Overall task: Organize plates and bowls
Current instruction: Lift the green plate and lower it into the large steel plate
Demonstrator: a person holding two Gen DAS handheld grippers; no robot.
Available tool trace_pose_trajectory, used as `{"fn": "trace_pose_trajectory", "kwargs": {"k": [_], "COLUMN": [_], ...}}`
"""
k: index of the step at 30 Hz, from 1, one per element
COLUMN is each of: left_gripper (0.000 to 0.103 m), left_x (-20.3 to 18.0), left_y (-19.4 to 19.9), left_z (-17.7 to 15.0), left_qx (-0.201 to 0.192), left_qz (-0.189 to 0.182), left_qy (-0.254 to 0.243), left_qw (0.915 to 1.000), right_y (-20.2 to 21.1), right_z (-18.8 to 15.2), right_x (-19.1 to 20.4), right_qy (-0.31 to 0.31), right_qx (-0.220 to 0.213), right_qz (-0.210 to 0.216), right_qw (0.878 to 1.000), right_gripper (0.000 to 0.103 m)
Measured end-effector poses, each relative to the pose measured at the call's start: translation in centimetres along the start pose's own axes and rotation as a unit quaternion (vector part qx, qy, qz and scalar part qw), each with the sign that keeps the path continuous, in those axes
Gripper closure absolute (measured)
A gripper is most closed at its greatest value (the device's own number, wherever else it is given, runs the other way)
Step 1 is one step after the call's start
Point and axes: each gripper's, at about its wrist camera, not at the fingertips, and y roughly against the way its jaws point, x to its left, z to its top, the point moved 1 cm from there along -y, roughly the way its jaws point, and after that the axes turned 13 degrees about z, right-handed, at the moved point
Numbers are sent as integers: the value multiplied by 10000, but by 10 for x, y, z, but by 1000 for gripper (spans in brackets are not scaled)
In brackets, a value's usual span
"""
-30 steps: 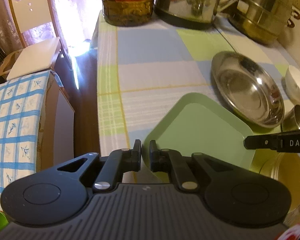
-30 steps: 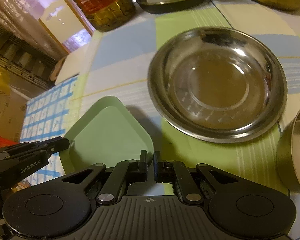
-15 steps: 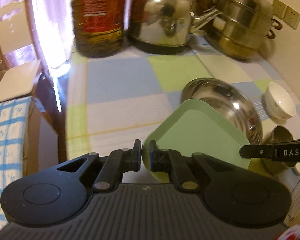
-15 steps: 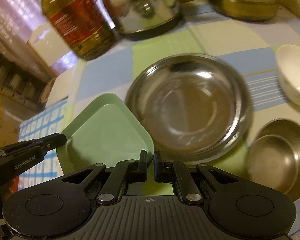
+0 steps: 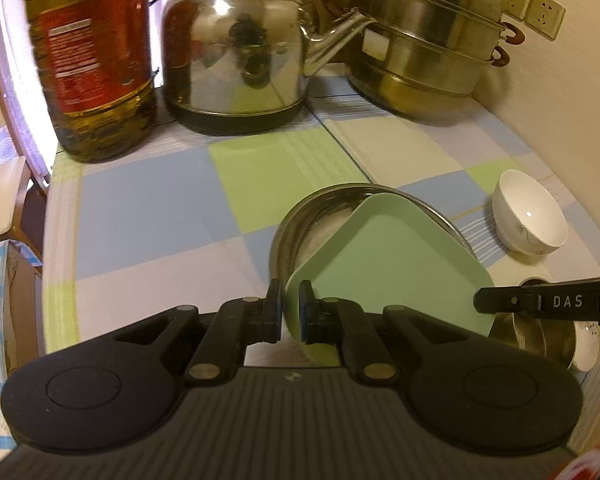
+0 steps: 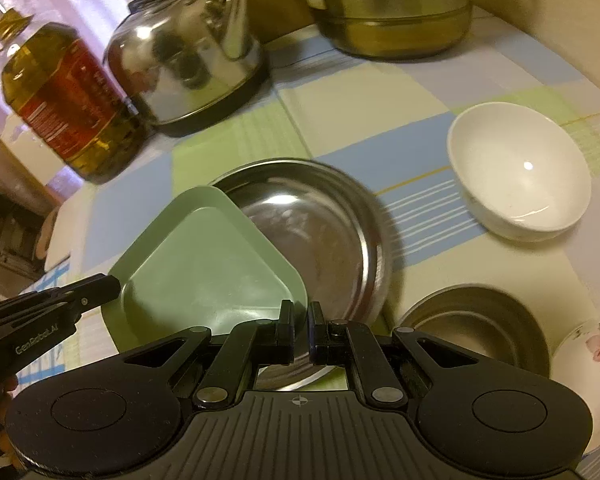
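A pale green square plate [image 5: 392,272] [image 6: 204,264] is held in the air by both grippers, tilted over a round steel plate [image 5: 320,216] [image 6: 324,232] on the checked tablecloth. My left gripper [image 5: 290,314] is shut on the green plate's near-left corner. My right gripper [image 6: 300,330] is shut on its right corner and shows in the left wrist view [image 5: 548,302]. A white bowl [image 5: 530,214] [image 6: 520,168] stands right of the steel plate. A steel bowl [image 6: 476,332] and a flowered white bowl [image 6: 592,356] sit at the near right.
At the back stand an oil bottle [image 5: 92,60], a steel kettle [image 5: 236,52] and a stacked steamer pot [image 5: 428,48]. The table's left edge [image 5: 56,240] drops to a chair and a blue-checked cloth. A wall with sockets [image 5: 532,8] bounds the right.
Both grippers have carried the green plate forward and right, from the table's near-left part to over the steel plate, and it now tilts. The views moved closer to the kettle and pot.
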Motion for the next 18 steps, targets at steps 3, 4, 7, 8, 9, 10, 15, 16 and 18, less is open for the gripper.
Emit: {"fn": "trace_pose_trajectory", "kwargs": {"k": [3, 4, 7, 8, 9, 10, 15, 16, 18], "left_gripper": [96, 96, 96, 96, 96, 96, 96, 96, 96], "left_x": [-8, -10, -15, -16, -17, -18, -20, -20, -21], "left_y": [-6, -7, -12, -14, -16, -18, -24, -26, -28], "left_z": [2, 3, 5, 6, 6, 7, 9, 9, 10], "left_qx": [11, 18, 54, 64, 72, 88, 135, 149, 174], "left_qz": [-16, -18, -19, -17, -12, -8, 2, 6, 18], "left_qy": [-57, -69, -88, -90, -94, -94, -99, -98, -102], "left_qw": [10000, 10000, 9999, 9999, 9999, 9999, 9999, 9998, 9998], "right_y": [-1, -1, -4, -5, -6, -7, -13, -14, -17], "right_z": [3, 4, 7, 7, 8, 10, 15, 16, 18], "right_x": [-8, -10, -14, -15, -17, -18, -21, -22, -23], "right_qy": [-49, -68, -89, -92, -93, -91, -96, -92, -89], "right_qx": [-45, -53, -62, -63, -67, -66, -51, -44, -27], "right_qz": [-72, -94, -154, -170, -183, -193, -242, -252, -267], "right_qw": [10000, 9999, 9998, 9998, 9998, 9998, 9996, 9996, 9996], "right_gripper": [97, 97, 97, 97, 97, 97, 97, 97, 97]}}
